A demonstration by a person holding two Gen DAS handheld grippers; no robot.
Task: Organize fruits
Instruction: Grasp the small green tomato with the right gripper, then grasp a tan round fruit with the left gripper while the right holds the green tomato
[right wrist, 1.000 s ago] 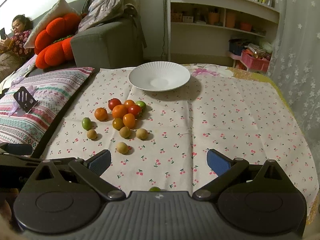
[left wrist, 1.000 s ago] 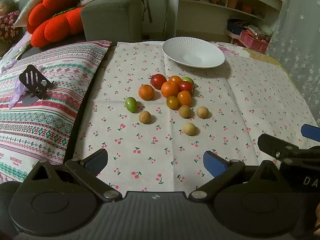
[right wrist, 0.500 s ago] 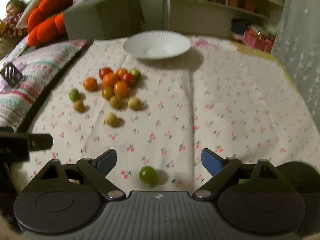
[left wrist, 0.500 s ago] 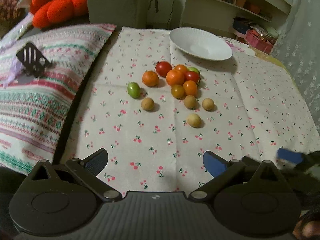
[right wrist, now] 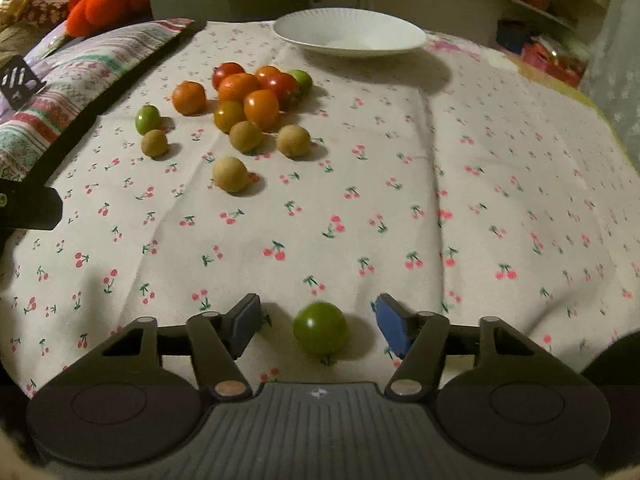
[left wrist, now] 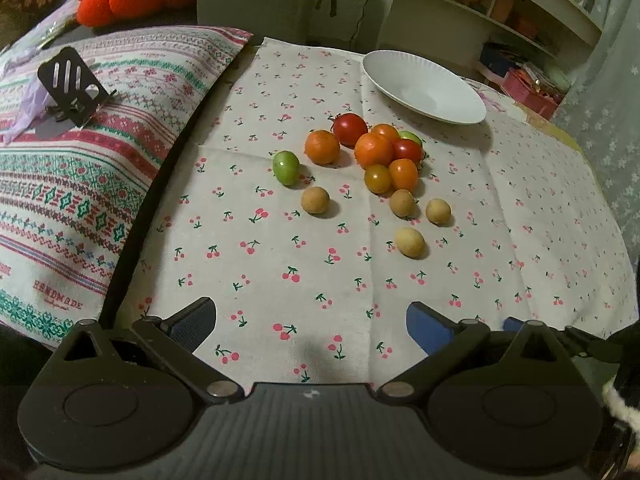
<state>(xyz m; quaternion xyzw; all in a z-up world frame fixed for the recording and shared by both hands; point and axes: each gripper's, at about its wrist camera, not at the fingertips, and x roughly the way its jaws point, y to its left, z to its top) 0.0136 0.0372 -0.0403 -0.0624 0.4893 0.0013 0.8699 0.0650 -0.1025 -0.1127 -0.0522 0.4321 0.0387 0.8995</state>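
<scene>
A cherry-print cloth point(right wrist: 400, 208) covers the desk, creased in soft folds. The right claw point(right wrist: 316, 326) is closing around a smooth round green tomato point(right wrist: 320, 330) lying on the cloth between its blue pads, gaps on both sides; only the right wrist view shows this fruit. The left claw point(left wrist: 310, 322) stands wide apart over bare cloth. Beyond lie glossy red and orange tomatoes point(left wrist: 374, 150), matte tan round fruits point(left wrist: 409, 242) and a ribbed white plate point(left wrist: 424, 88)
</scene>
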